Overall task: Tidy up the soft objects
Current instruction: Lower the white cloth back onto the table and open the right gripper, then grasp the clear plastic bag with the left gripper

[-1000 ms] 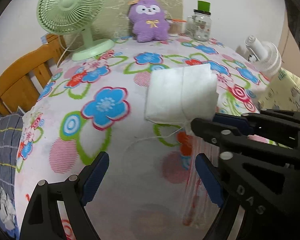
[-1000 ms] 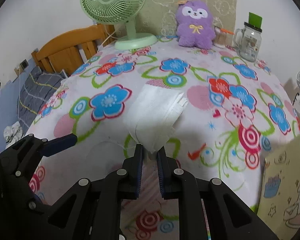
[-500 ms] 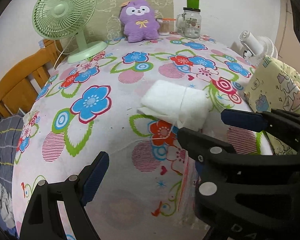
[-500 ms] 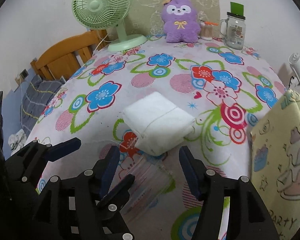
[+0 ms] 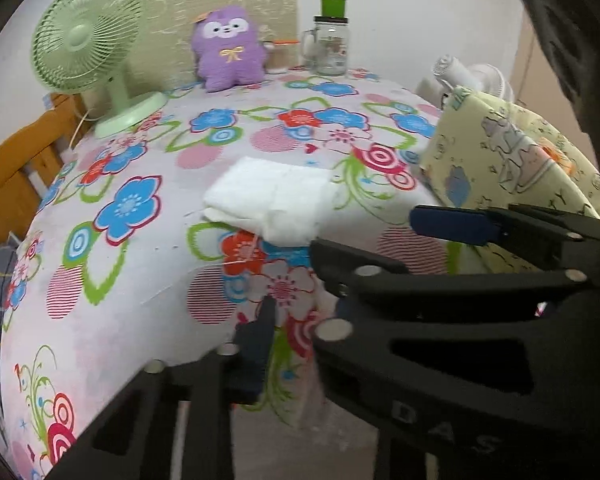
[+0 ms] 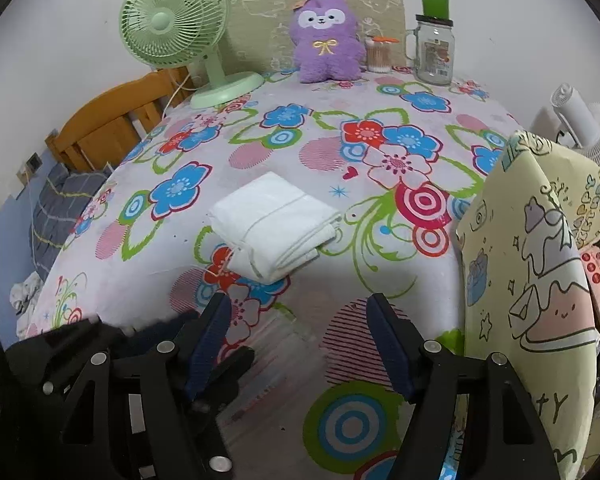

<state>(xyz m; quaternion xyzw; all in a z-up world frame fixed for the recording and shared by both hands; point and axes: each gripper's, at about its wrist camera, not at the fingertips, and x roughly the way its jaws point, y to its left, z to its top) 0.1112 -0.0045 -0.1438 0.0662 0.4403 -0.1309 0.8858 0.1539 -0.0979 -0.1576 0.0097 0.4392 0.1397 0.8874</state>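
Observation:
A folded white cloth [image 6: 274, 226] lies flat on the flowered tablecloth [image 6: 380, 152], also seen in the left wrist view [image 5: 274, 206]. A purple plush toy [image 6: 326, 40] sits upright at the far edge; it also shows in the left wrist view [image 5: 228, 48]. My right gripper [image 6: 298, 340] is open and empty, near the front edge, short of the cloth. In the left wrist view only one blue pad [image 5: 256, 356] of my left gripper shows, beside the right gripper's open fingers [image 5: 452, 220]; its other finger is hidden.
A green desk fan [image 6: 180, 36] stands at the back left. A glass jar mug [image 6: 434, 50] and a cotton swab pot [image 6: 380, 54] stand at the back right. A yellow cartoon-print bag [image 6: 540, 264] stands at the right. A wooden chair [image 6: 112, 124] is to the left.
The right gripper let go of the white cloth and opened, then drew back toward the front edge. The cloth now lies folded flat. The left gripper also pulled back.

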